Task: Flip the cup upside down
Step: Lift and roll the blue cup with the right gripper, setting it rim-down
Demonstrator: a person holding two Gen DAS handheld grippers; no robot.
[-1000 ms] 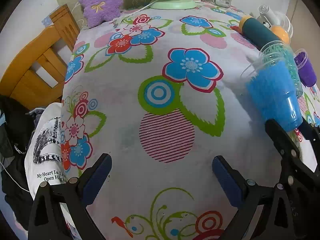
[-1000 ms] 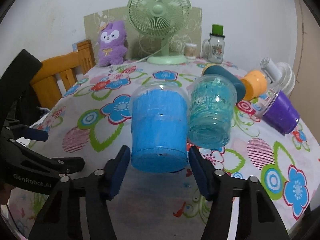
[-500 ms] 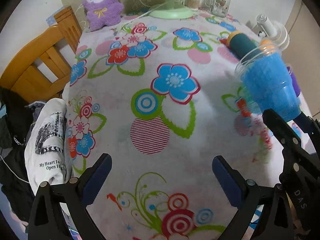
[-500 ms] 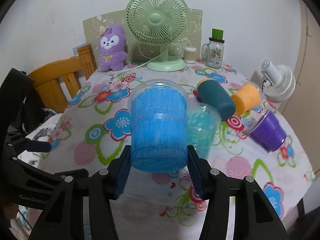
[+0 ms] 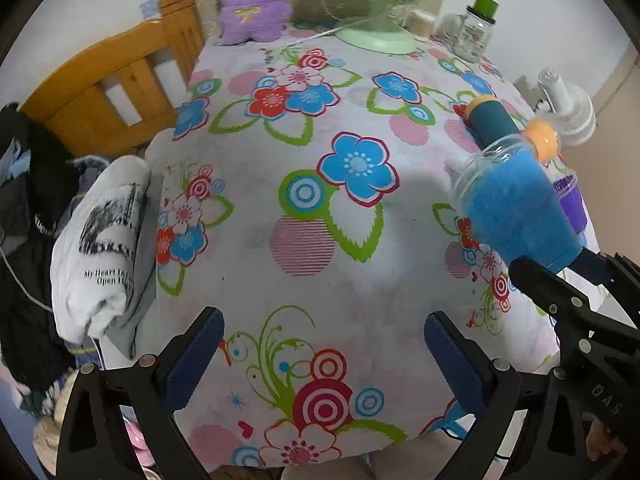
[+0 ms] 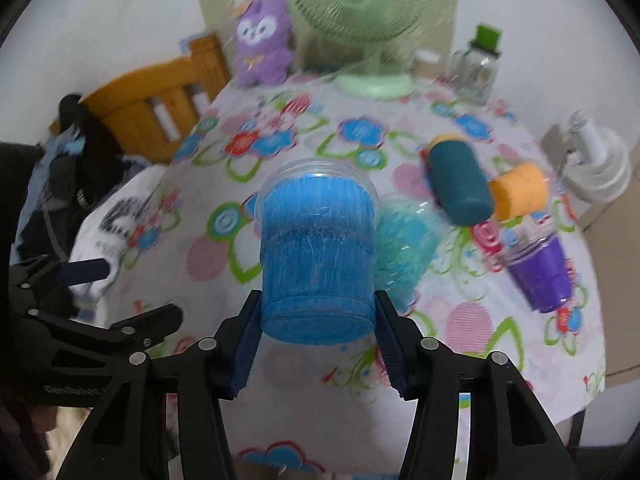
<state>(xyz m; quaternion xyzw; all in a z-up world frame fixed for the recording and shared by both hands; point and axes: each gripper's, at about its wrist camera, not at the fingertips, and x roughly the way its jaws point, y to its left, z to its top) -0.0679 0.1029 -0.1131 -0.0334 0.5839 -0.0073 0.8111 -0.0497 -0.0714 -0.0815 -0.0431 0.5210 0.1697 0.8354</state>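
— Gripping what, exactly, is the right gripper [image 6: 316, 322]?

— The blue cup [image 6: 316, 256]. Both blue pads are pressed flat against its sides near the closed base, so the jaws are clenched on it. The cup is lifted clear of the flowered tablecloth [image 6: 472, 320], its base toward the camera and its clear rim pointing away, tipped slightly downward toward the table.

— And from the other side?

— In the left wrist view the same cup [image 5: 516, 208] hangs at the right edge, slanting with its rim up and to the left, the right gripper's black frame just below it.

— What about the left gripper [image 5: 320, 350]?

— Spread wide and holding nothing. Its two padded fingers [image 5: 196, 356] sit well apart over the near edge of the table, aimed at bare cloth, angled down at it from above.

— Anything near the cup?

— A teal-filled clear cup [image 6: 404, 248] lies just behind it on the cloth. Farther right lie a dark teal roll [image 6: 460, 188], an orange one [image 6: 520, 192] and a purple cup [image 6: 540, 276]. A green fan [image 6: 360, 20] and purple plush toy [image 6: 264, 44] stand at the far end, beside a wooden chair [image 6: 152, 108].
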